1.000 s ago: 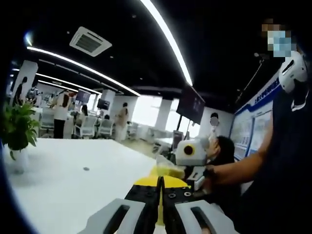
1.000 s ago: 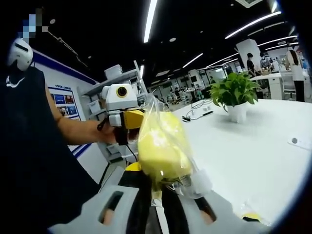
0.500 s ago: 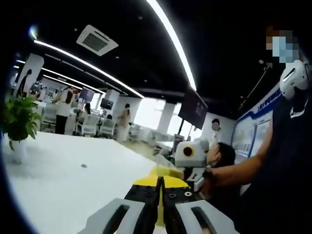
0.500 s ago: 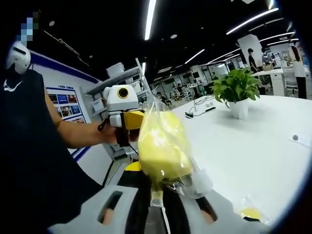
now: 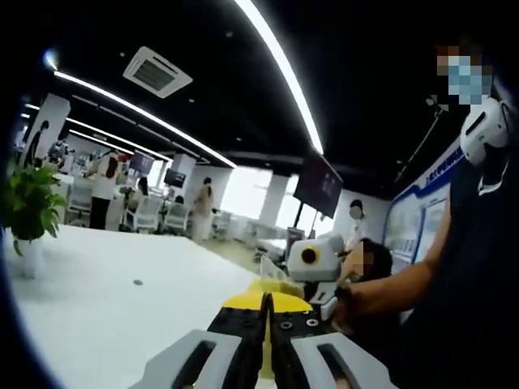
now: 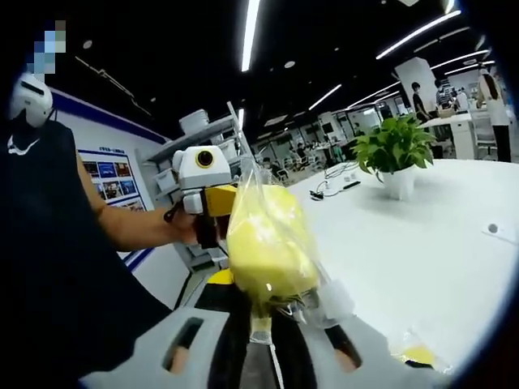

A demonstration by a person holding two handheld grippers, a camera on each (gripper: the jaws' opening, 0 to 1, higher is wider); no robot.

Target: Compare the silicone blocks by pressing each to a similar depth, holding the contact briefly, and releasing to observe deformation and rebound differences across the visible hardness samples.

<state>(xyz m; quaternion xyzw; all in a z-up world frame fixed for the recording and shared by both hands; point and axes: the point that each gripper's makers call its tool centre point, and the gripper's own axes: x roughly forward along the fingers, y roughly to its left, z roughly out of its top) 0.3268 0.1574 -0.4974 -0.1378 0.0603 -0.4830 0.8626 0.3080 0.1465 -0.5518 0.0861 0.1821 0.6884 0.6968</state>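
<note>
A yellow silicone block in a clear plastic bag [image 6: 268, 247] hangs in the air above the white table [image 6: 422, 243]. My right gripper [image 6: 261, 312] is shut on the bag's lower end. Behind the bag my left gripper [image 6: 217, 203] points toward it, in a person's hand. In the left gripper view my left gripper [image 5: 264, 298] has its jaws pressed together, and the bag's edge [image 5: 272, 283] sits right at their tips. Just beyond is the right gripper [image 5: 315, 267]. Whether the left jaws pinch the plastic is hard to make out.
A second small bag with a yellow piece [image 6: 415, 353] lies on the table near the right gripper. A potted plant [image 6: 393, 150] stands further back on the table. The person's arm [image 6: 130, 227] and dark-clothed body are close on the left. People and chairs [image 5: 146, 207] are in the far office.
Both views have shifted slightly with the hands. The bagged block stays held in the same way between the two grippers.
</note>
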